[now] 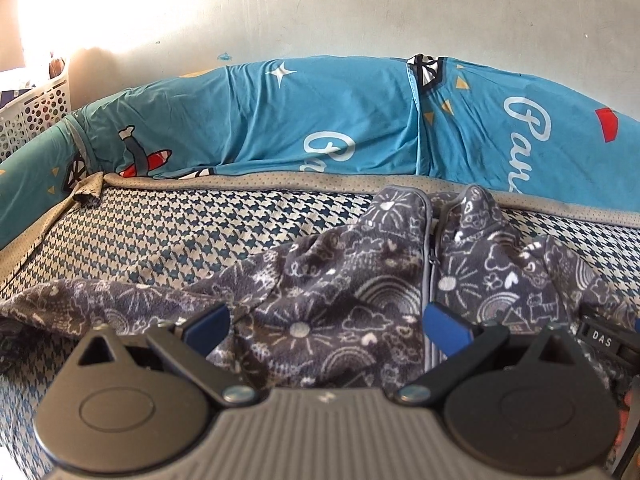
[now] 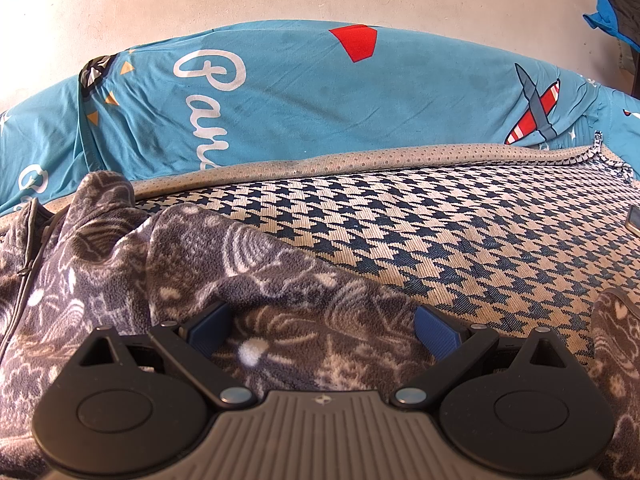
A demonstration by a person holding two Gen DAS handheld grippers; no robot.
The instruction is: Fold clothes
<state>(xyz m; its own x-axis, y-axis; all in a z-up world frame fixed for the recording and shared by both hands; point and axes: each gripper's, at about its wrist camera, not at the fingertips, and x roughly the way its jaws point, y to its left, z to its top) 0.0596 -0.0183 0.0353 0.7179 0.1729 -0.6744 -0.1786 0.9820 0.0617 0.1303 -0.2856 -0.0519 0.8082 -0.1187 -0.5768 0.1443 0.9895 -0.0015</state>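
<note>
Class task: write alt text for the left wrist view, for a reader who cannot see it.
The open left gripper hovers over a crumpled grey fleece jacket with white doodles, lying on a houndstooth bed cover. Blue printed pillows line the wall behind.

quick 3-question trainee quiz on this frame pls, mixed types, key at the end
1. True or false: the left gripper is shut on the grey fleece jacket.
2. Multiple choice: what lies directly under the jacket? A) a bare wooden table B) the houndstooth mat C) a white basket
3. Fill in: the jacket's zipper runs down its ____ in the left wrist view.

Key:
1. False. Its jaws stand open over the fleece, as do those of the right gripper.
2. B
3. middle
</note>
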